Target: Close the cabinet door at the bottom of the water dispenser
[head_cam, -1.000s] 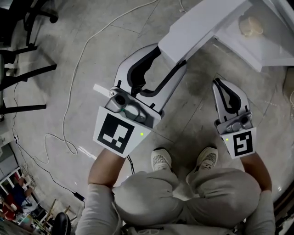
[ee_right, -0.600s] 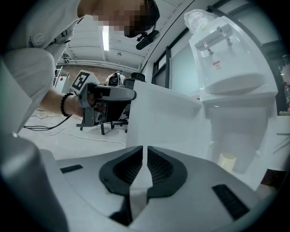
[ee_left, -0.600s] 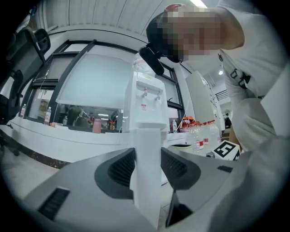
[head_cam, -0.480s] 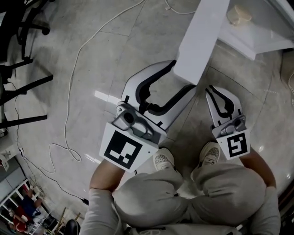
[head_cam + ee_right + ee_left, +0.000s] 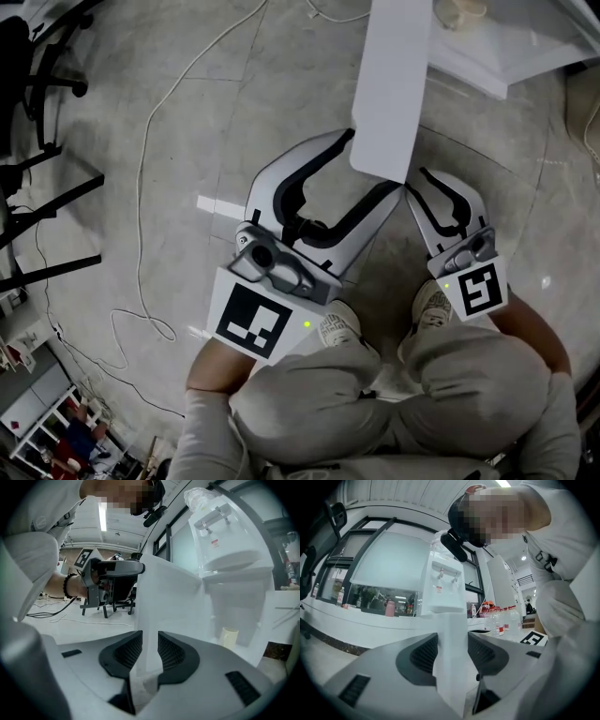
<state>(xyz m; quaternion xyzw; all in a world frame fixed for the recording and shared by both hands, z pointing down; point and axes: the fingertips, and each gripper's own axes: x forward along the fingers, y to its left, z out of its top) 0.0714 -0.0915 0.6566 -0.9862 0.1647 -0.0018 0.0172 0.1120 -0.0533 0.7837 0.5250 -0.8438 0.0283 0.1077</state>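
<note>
The white cabinet door (image 5: 394,84) stands swung out from the dispenser's open bottom cabinet (image 5: 511,52). My left gripper (image 5: 375,167) straddles the door's free edge (image 5: 452,658). One finger lies on each face, and its jaws are opening. My right gripper (image 5: 414,185) sits just right of it, at the door's end corner. Its jaws are opening too, with a narrow gap. The door edge (image 5: 146,620) lines up with that gap; I cannot tell whether it reaches between the pads. The water dispenser (image 5: 229,550) rises behind the door.
A pale cup (image 5: 228,637) stands inside the cabinet. A white cable (image 5: 150,141) loops over the concrete floor on the left, near black chair bases (image 5: 42,66). My shoes (image 5: 333,328) and knees are close below the grippers. Water bottles (image 5: 499,618) stand beyond the dispenser.
The door has swung from a slant toward the upper right to nearly straight up the picture. Both grippers moved along with its free edge. The right gripper's jaws have parted.
</note>
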